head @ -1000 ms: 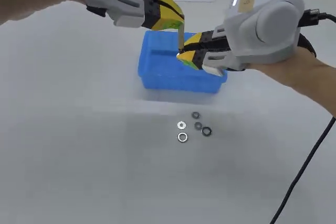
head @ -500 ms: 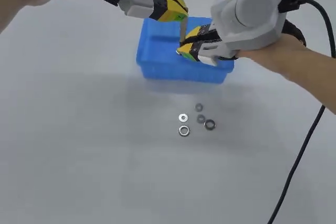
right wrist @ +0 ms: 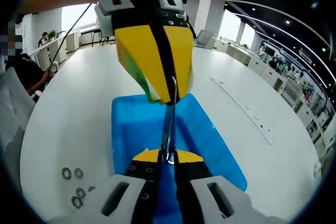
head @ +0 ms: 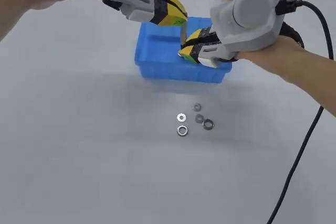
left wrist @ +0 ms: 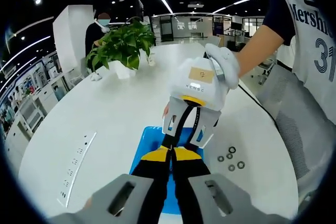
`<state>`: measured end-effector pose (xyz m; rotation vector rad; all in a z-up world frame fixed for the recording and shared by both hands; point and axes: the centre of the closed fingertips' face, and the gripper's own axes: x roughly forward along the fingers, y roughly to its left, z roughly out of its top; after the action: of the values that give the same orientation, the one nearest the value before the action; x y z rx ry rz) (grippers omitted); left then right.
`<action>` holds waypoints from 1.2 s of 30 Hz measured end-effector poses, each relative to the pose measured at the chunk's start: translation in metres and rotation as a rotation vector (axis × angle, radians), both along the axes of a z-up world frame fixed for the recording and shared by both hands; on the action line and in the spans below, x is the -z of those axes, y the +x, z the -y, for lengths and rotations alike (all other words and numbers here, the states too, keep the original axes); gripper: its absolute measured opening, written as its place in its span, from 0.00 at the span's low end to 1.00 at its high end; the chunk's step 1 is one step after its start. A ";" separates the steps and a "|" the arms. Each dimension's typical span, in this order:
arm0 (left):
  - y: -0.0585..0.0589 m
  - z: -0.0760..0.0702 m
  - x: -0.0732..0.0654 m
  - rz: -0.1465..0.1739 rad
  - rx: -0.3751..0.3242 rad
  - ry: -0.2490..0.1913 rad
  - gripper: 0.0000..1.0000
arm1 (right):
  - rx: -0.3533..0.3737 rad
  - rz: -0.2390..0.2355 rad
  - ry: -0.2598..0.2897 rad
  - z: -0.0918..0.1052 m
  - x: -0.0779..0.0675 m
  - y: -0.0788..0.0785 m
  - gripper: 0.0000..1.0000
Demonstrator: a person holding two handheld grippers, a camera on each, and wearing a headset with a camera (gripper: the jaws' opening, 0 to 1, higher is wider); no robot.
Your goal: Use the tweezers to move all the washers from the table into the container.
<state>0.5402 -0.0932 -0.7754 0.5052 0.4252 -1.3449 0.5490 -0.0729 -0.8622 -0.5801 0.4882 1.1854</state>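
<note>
The left tongs reach in from the bench's far left, the right tongs from its right. Both pinch the upright tweezers above the blue container. The washers lie clustered near the container's front wall, open bench around them.

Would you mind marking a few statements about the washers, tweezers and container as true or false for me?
1. Five washers lie on the table. True.
2. The tweezers lie flat beside the washers. False: they are held between the left gripper and the right gripper, over the blue container.
3. A black cable trails from the right gripper. True.
4. The washers touch the container. False: bare table separates them.
</note>
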 end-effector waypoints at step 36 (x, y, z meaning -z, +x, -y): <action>-0.095 0.005 -0.076 0.097 0.102 -0.004 0.05 | -0.124 0.191 0.062 0.000 -0.088 -0.081 0.13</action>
<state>0.4449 -0.0981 -0.6994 0.5921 0.3206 -1.4122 0.4679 -0.0725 -0.7746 -0.6702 0.2554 1.2445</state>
